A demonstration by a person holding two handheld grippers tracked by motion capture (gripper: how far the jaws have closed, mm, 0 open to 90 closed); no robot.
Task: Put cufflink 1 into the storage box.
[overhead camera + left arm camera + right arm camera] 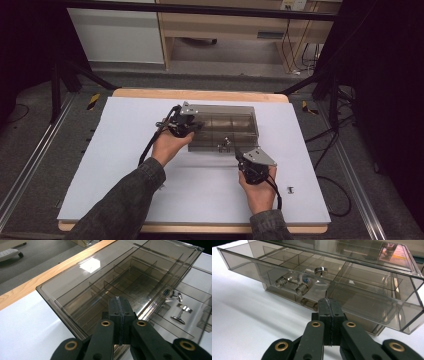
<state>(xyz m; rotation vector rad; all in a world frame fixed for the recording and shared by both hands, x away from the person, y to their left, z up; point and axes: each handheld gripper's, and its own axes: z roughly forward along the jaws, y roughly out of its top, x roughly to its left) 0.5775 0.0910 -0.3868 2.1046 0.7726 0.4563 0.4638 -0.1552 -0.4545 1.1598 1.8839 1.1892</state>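
A smoky see-through organiser box stands mid-board, and one shallow drawer is pulled out toward me. In the drawer lie a ring with a blue stone, a round-headed metal stud and small metal cufflink pieces. My left gripper is shut with nothing in it, its tips resting over the box's top at the near left corner. My right gripper is also shut and empty, its tips right at the drawer's front wall.
The box sits on a white board laid over a wooden table. A small metal piece lies loose on the board, right of my right hand. Cables trail from both grippers.
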